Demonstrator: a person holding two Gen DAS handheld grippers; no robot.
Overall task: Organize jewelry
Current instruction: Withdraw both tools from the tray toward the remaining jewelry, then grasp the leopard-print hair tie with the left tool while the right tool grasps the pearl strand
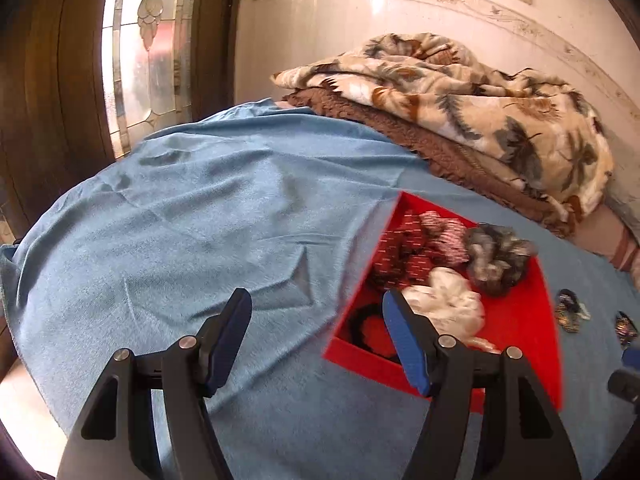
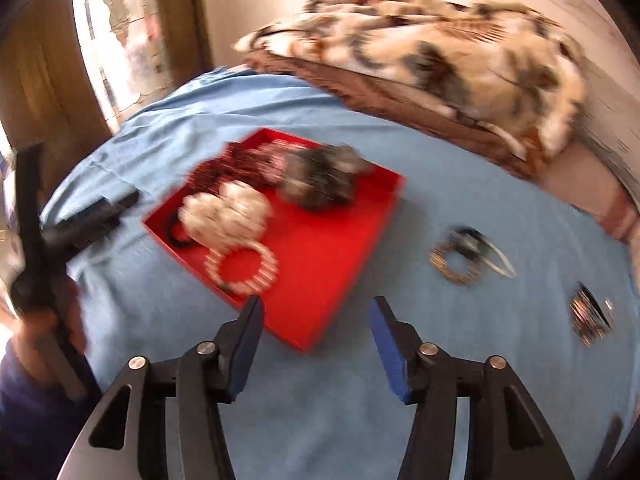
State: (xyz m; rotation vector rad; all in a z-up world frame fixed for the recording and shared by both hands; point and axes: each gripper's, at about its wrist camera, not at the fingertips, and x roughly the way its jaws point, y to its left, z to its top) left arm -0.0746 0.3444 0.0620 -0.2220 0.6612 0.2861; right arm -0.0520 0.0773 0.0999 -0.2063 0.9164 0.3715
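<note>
A red tray (image 2: 320, 264) lies on the blue cloth and holds a white scrunchie (image 2: 228, 212), a grey one (image 2: 320, 180), a red patterned one (image 2: 224, 164), a black band and a white bead bracelet (image 2: 240, 268). It also shows in the left wrist view (image 1: 520, 320). To its right on the cloth lie a beaded bracelet with a clip (image 2: 464, 258) and a dark clip (image 2: 590, 316). My left gripper (image 1: 316, 340) is open and empty over the tray's left edge. My right gripper (image 2: 316, 344) is open and empty just in front of the tray's near corner.
A folded patterned blanket (image 1: 460, 108) on a brown one lies at the back right against the tiled wall. A wooden door with a glass pane (image 1: 148, 40) stands at the left. The blue cloth (image 1: 180, 220) is wrinkled on the left.
</note>
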